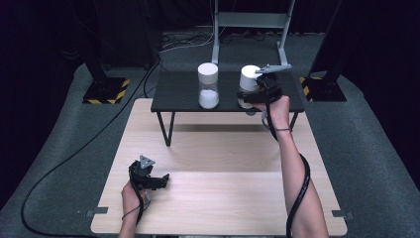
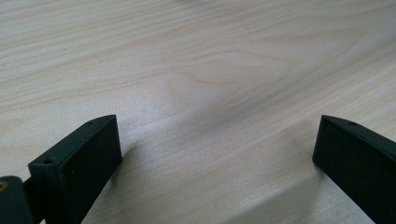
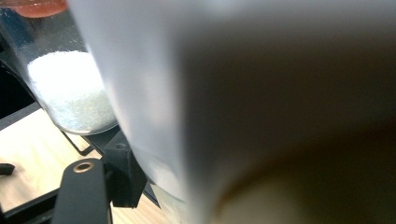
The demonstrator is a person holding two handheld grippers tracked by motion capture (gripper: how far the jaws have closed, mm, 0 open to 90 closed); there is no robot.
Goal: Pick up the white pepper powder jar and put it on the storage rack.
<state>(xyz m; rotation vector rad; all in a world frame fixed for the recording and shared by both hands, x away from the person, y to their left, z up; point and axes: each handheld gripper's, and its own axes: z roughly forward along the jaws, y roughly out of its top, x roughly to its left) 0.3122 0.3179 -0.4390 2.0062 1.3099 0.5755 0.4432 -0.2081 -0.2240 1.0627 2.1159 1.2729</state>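
At 1 o'clock on the dark raised shelf [image 1: 173,94], right gripper [image 1: 255,91] jaws are closing around the white-capped jar [image 1: 247,79], grip unclear, risking tipping it into the neighbouring jar [image 1: 208,85] at 12; left gripper [image 1: 157,179] is idling wide open, empty, over the worktop [image 1: 223,198].
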